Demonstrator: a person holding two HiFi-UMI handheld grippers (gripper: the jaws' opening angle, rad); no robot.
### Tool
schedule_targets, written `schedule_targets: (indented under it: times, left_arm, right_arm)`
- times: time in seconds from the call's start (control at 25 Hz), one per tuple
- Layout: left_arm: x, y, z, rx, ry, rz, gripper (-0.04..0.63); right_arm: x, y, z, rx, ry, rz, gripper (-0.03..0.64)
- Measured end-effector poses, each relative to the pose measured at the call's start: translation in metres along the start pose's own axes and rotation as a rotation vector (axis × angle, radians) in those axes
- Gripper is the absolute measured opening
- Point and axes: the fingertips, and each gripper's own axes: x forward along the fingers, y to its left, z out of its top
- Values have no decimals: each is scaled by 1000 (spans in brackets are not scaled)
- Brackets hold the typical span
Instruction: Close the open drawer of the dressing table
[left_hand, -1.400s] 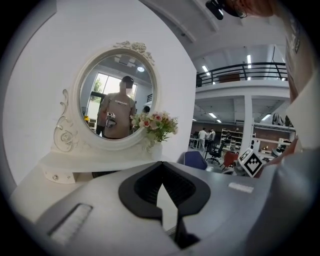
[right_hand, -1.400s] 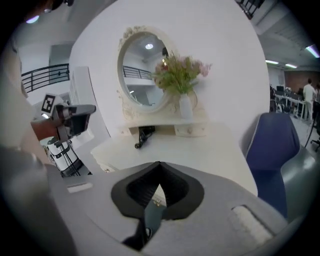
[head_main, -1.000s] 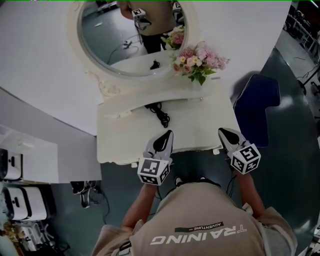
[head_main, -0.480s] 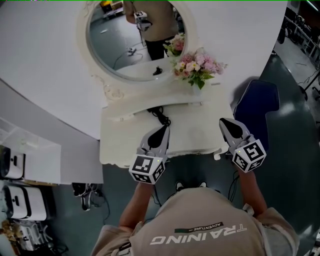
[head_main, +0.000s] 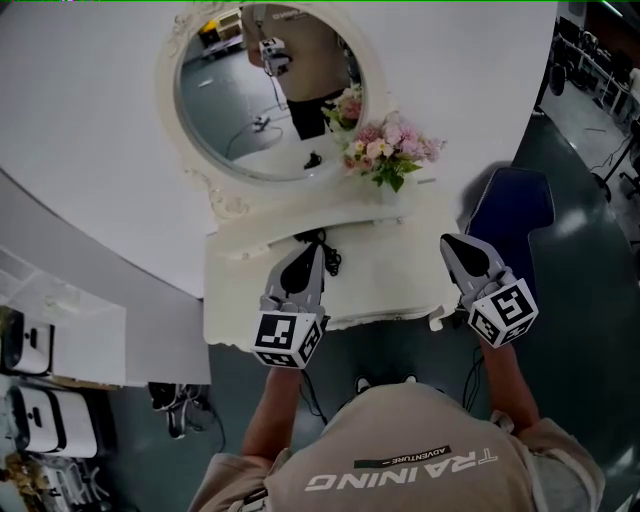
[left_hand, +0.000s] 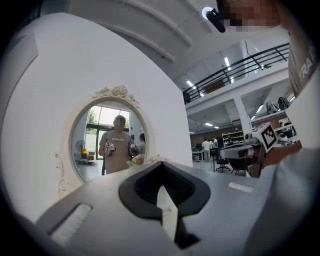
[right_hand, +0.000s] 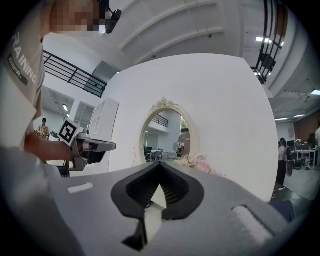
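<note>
Left gripper (head_main: 311, 250) had gone forward since a second before: from the front edge of the dressing table (head_main: 385, 275) to well over its top, tips now just beside the black cable (head_main: 330, 260). Right gripper (head_main: 452, 242) had shifted little and hung over the table's right front corner, near a small knob (head_main: 437, 319) under the edge. The table also sat higher in the head view, so the head had moved too.

Jaws: both pairs stood together at the tips, per each gripper view. Only pale tabletop showed through the hollow between the pads. Nothing was held on either side.

Drawer: we could not find it. No drawer box stuck out past the front edge in the head view, and the front face was hidden below the top. Either it was already in or it lay out of sight; we could not tell which. Judgement: neither gripper touched a drawer front, so if closing remained, the push was not yet begun.

Writing: shirt (head_main: 400, 445) read "TRAINING" in large letters, with "ADVENTURE" on a small dark bar above it, upside down to the head camera. "RAINING" showed at the left rim of the right gripper view. Marker cubes (head_main: 288, 340) carried black-and-white squares only. Nothing was readable on mirror (head_main: 265, 95), flowers (head_main: 392, 145) or table.
</note>
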Motion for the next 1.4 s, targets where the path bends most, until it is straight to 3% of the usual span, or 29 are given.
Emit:
schedule_targets:
  times: [0.16, 0.76, 1.4]
  left_arm:
    - [-11, 1, -3, 9, 2, 26, 18]
    - [-40, 0, -32, -77, 23, 63, 18]
    - [-42, 1, -41, -72, 48, 51, 18]
  right_arm:
    - [1, 13, -7, 14, 20, 34, 2]
    - [-1, 35, -23, 7, 41, 54, 2]
    - [-2, 33, -34, 22, 45, 29, 2]
